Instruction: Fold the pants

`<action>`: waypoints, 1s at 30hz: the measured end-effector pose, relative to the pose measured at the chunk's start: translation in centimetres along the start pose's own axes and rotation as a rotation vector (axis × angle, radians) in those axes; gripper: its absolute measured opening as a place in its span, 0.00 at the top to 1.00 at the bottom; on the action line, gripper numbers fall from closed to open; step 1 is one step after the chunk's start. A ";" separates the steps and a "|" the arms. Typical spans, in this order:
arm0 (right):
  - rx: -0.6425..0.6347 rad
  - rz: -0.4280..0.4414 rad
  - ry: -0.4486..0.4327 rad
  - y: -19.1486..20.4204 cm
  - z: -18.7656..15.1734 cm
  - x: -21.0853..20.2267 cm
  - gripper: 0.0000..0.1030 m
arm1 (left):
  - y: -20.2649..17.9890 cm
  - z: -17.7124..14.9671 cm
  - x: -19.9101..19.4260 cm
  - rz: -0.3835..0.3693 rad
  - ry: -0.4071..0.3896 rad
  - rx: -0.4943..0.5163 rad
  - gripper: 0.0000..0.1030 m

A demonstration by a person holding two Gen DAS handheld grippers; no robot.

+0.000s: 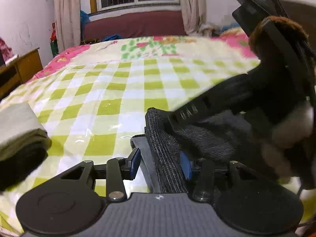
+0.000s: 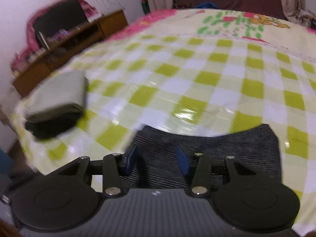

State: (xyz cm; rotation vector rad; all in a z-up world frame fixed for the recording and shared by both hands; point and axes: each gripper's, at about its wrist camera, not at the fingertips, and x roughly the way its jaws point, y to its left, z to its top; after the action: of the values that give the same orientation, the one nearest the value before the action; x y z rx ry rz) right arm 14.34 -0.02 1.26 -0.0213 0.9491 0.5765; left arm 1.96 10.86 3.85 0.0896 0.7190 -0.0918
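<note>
The dark grey pants (image 1: 207,136) lie as a folded bundle on the green-checked sheet (image 1: 118,90) at the near right of the bed. In the left wrist view, a thick fold with a lighter grey layer fills the gap of my left gripper (image 1: 160,165) and touches both blue pads. My right gripper (image 1: 173,118) reaches in from the right, its black finger resting over the top of the bundle. In the right wrist view, the pants (image 2: 227,150) spread flat under my right gripper (image 2: 157,160). Its pads stand apart above the cloth, clamping nothing.
A stack of folded clothes (image 1: 19,130), grey on black, sits at the bed's left edge (image 2: 57,96). A wooden cabinet (image 2: 65,49) stands beyond that edge. A brown furry sleeve (image 1: 280,31) holds the right gripper. A maroon sofa (image 1: 134,23) stands under the window.
</note>
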 end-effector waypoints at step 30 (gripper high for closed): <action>0.338 0.099 -0.027 -13.6 -8.1 -5.1 0.42 | -0.4 -1.0 1.0 -0.105 0.108 -0.071 0.32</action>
State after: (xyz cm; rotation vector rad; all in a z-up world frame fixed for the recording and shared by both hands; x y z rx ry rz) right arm 12.30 -16.05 -2.72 0.3368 1.0154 0.4995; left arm 2.01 10.53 2.43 -0.0113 0.8340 -0.1625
